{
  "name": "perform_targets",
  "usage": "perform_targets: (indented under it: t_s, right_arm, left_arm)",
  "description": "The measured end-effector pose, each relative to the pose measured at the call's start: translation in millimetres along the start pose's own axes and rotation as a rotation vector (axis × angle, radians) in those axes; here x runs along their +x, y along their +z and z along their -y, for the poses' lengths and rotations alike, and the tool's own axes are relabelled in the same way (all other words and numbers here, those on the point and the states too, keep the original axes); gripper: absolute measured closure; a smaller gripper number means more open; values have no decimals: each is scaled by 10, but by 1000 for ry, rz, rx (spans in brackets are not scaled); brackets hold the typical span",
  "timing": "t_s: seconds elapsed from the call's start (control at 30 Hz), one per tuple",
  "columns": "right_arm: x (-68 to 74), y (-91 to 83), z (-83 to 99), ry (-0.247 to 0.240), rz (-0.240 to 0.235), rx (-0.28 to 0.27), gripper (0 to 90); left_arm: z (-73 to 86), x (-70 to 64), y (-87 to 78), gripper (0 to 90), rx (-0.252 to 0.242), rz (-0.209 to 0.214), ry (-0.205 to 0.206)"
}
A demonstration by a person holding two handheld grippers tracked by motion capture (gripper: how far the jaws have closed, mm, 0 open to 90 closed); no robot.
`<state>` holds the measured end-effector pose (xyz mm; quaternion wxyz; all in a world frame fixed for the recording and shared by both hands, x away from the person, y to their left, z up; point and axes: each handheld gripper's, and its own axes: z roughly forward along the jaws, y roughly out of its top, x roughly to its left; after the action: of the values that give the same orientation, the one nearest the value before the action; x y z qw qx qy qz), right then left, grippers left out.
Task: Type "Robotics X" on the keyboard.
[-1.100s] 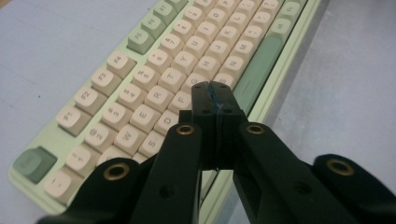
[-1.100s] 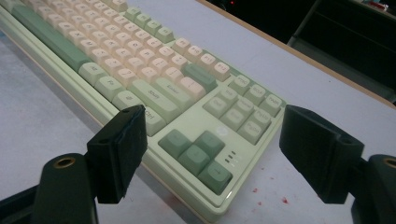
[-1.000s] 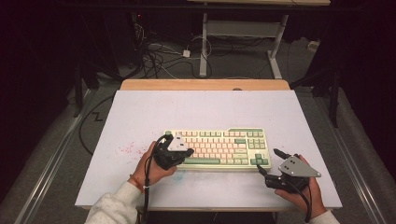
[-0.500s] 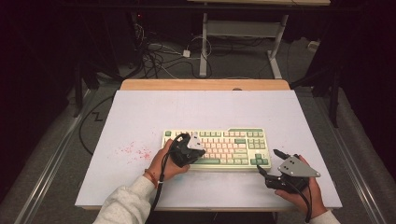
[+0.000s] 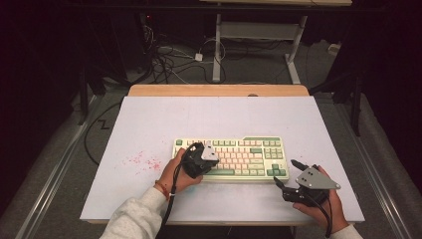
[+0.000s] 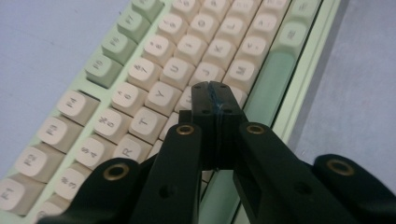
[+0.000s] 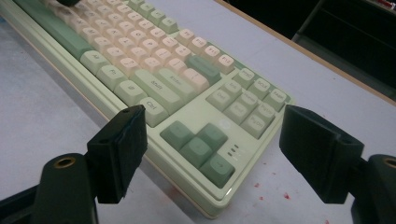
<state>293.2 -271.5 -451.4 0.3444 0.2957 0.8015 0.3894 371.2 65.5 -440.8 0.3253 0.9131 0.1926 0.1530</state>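
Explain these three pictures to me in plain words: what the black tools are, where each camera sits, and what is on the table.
A person holds a two-jaw hand tool in each hand. The high view looks down from above on a white table with a green and cream keyboard. The other two cameras ride on the tools, looking along their jaws. The left gripper is shut, holding nothing, its tip over the letter keys near the space bar. The right gripper is open, its jaws wide on either side of the keyboard's arrow-key corner, holding nothing.

We see the keyboard (image 5: 231,158) lying on the surface (image 5: 214,119) toward its near edge, with the left gripper (image 5: 208,160) over its left half and the right gripper (image 5: 283,174) just off its near right corner.
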Motion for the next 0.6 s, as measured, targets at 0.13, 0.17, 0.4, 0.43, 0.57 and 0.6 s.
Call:
perform_targets:
  t_s: [0.13,0.17,0.4,0.43,0.57,0.6]
  right_arm:
    - [-9,-6,0,1,3,-1,235]
    - [-11,-7,1,1,2,-2,235]
    - [-28,-15,12,7,5,2,235]
    - [-33,-18,13,12,5,2,235]
    - [-40,-28,11,16,6,-5,236]
    - [-40,-30,9,14,7,-5,235]
  left_arm:
    - [29,15,-94,848,-42,-23,-1]
    - [47,16,-118,832,-59,-36,-4]
    - [223,62,-290,731,-131,-81,-1]
    - [248,69,-315,719,-136,-95,-11]
    - [321,66,-371,625,-137,-134,-4]
    - [340,64,-386,583,-142,-139,-10]
